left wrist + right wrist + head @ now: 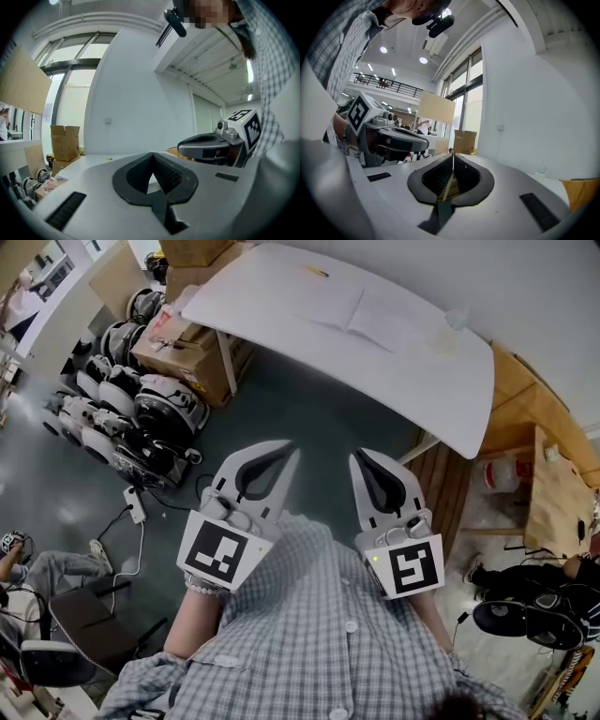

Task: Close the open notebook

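Your left gripper (292,454) and right gripper (354,457) both have jaws pressed together, empty. The open notebook (361,310) lies well ahead on the table (441,390), pale against it and hard to make out.

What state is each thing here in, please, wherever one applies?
notebook, open, lying flat on the white table
left gripper, shut, empty
right gripper, shut, empty
cardboard box, top flaps open
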